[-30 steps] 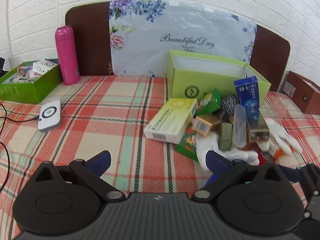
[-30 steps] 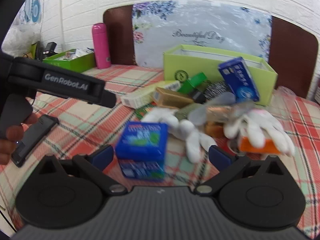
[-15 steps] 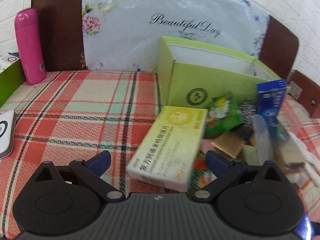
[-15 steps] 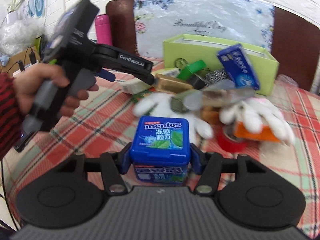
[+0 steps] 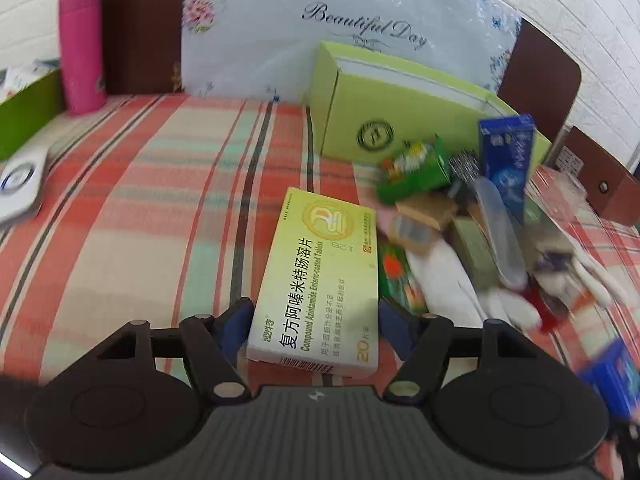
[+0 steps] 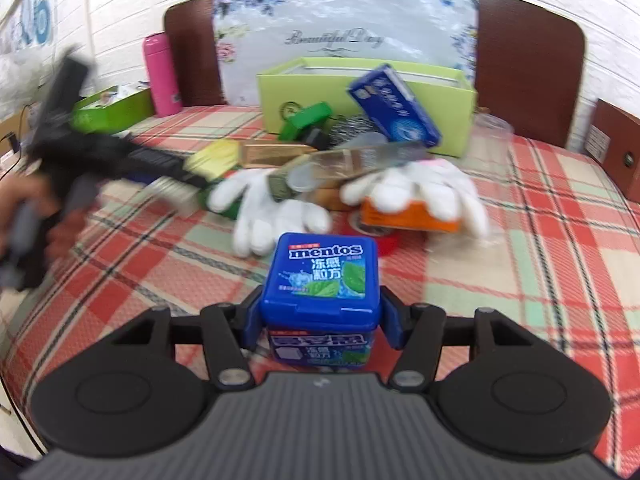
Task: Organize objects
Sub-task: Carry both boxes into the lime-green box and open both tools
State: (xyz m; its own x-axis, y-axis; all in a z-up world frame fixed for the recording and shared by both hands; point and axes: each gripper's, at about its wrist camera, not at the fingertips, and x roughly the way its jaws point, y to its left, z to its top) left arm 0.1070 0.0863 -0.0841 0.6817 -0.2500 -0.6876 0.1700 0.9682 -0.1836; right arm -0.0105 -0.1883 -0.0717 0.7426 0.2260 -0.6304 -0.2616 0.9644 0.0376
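Objects (image 5: 460, 216) to be organized are lying heaped on the plaid-covered bench (image 5: 160, 200), just in front of an open light-green box (image 5: 400, 120).

In the left wrist view, the left gripper (image 5: 316, 320) is reaching down around the near end of a yellow medicine box (image 5: 320, 276) that is lying flat at the left edge of the heap. Its jaws have just been closing, and the blue pads are sitting just beside the box's two long sides; whether they are already pressing on it cannot be told. Behind the medicine box a small green carton (image 5: 416, 172), a blue toothpaste box (image 5: 508, 156) leaning on the light-green box, and white gloves (image 5: 480, 292) are crowding together. A pink bottle (image 5: 82, 48) is standing upright at the far left, well apart from the heap.

In the right wrist view, the right gripper (image 6: 320, 320) is grasping a blue Mentos tub (image 6: 320, 276), its pads pressing on the tub's two sides, near the front of the heap. Beyond it the white gloves (image 6: 276, 208) are sprawling over an orange carton (image 6: 404, 216). At the left, blurred, a person's hand (image 6: 24, 208) is holding the other gripper's handle, whose tip is reaching the yellow medicine box (image 6: 216, 156).
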